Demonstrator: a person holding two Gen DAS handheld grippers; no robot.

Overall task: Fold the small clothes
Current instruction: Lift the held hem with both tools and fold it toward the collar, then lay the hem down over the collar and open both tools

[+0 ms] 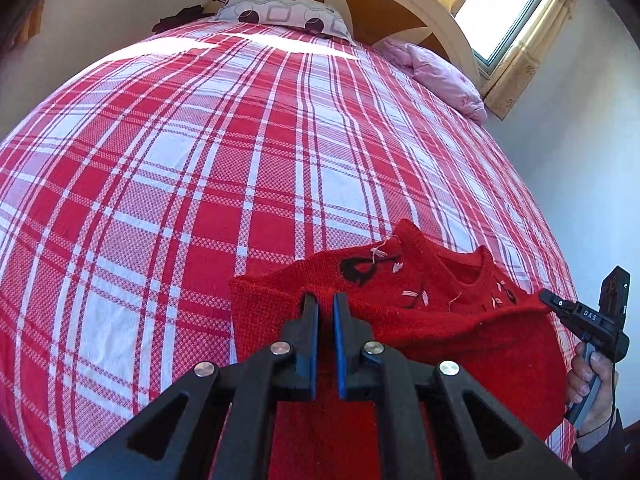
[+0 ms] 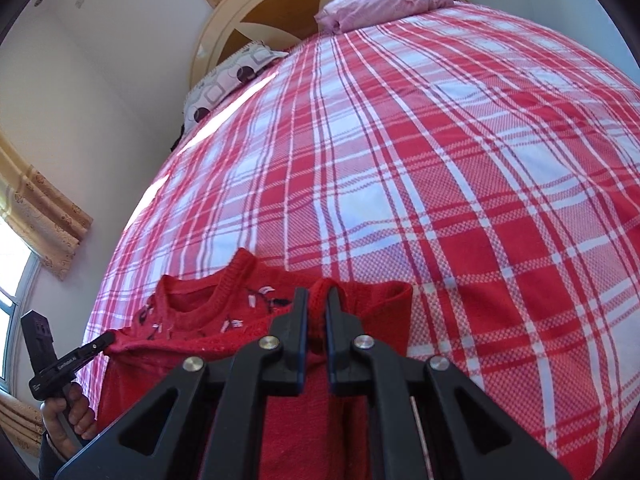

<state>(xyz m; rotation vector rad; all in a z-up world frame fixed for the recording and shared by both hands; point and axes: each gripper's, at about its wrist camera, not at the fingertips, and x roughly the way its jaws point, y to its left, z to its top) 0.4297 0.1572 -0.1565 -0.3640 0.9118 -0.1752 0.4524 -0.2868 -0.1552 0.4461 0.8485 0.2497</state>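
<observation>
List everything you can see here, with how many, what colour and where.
Knitted sweater: one, red with dark and white stitching near the collar, held up over the near end of the bed.
Bedspread: one, red and white plaid, covering the bed.
Patterned pillow: one, white with dark circles, at the headboard.
Pink pillow: one, pale pink, at the headboard by the window.
Headboard: one, cream and brown, arched.
Window: one, with yellow curtains, beside the bed.
Left gripper: one, black, shut on the sweater.
Right gripper: one, black, shut on the sweater.
Right hand: one, gripping its handle.
</observation>
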